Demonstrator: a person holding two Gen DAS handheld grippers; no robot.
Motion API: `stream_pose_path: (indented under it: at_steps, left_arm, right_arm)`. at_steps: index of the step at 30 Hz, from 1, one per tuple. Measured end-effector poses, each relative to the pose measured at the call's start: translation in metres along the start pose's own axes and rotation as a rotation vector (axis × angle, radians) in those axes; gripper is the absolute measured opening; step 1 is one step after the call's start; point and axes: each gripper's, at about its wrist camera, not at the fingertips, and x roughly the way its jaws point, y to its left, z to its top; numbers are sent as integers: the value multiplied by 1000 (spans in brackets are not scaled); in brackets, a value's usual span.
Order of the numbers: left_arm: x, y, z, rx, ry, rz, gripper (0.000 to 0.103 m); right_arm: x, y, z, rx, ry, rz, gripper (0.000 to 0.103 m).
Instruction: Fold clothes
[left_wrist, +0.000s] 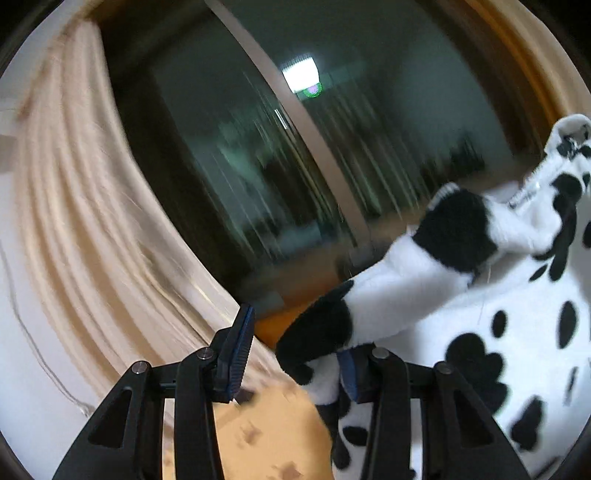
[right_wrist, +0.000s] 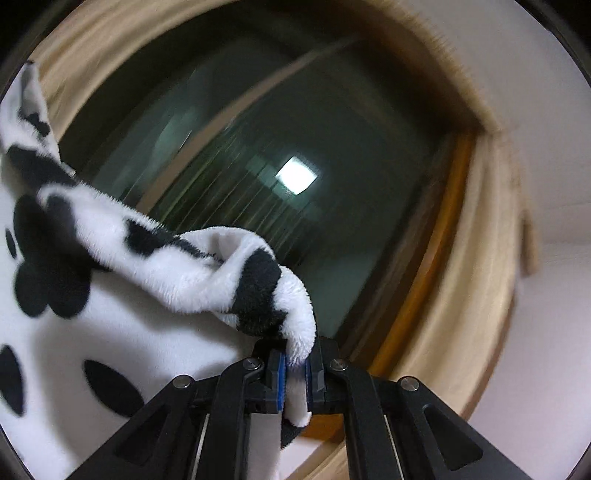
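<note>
Right claw (right_wrist: 295, 363) is clamped shut on a bunched edge of the spotted fleece garment (right_wrist: 147, 280); white plush is squeezed between the blue pads (right_wrist: 282, 376) and a loop of it flops over the top of the jaws. From there the fleece runs out toward 9 and 10 o'clock in the right wrist view, sagging in a loose swag, clearly lifted and not lying flat.

Left claw (left_wrist: 291, 354) stands part open, jaws well apart. Its right pad (left_wrist: 349, 376) touches a black-tipped end of the same garment (left_wrist: 461, 314), while the left pad (left_wrist: 240, 350) is bare with a gap beside it, so no pinch there; whether that end is caught at all is hard to tell. The rest of the fleece spreads toward 3 o'clock in the left wrist view.

Below the left claw, at 6 o'clock, lies an orange-yellow patterned surface (left_wrist: 266, 435), likely bedding, too blurred to be sure. Beyond both claws: a dark window (right_wrist: 295, 177) with a reflected ceiling light (left_wrist: 301, 75), and cream curtains (left_wrist: 74, 221) at 9 o'clock in the left view.

Progress, judged: early. Garment is held up by one corner, crumpled, no crease or neat fold visible. Still left: secure a second corner, spread it flat, make every fold.
</note>
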Motion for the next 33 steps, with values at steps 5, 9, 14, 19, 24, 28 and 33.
stream_pose_path:
  at_steps: [5, 9, 14, 19, 24, 28, 33]
  left_arm:
    - [113, -74, -39, 130, 206, -10, 47]
    - [165, -103, -57, 173, 290, -9, 47]
    - [205, -125, -78, 206, 379, -34, 47]
    - [231, -142, -98, 241, 446, -48, 48]
    - [244, -146, -111, 241, 483, -51, 57]
    - [250, -141, -110, 257, 486, -12, 75]
    - [265, -115, -109, 131, 538, -40, 95]
  right_arm:
    - [89, 90, -64, -79, 231, 143, 6]
    - [127, 136, -99, -136, 319, 196, 6]
    - [154, 162, -122, -151, 395, 257, 6]
    - [172, 185, -132, -219, 431, 289, 6]
    - [194, 195, -133, -235, 507, 362, 6]
    - [213, 200, -139, -230, 594, 424, 6]
    - [234, 185, -138, -76, 700, 510, 9]
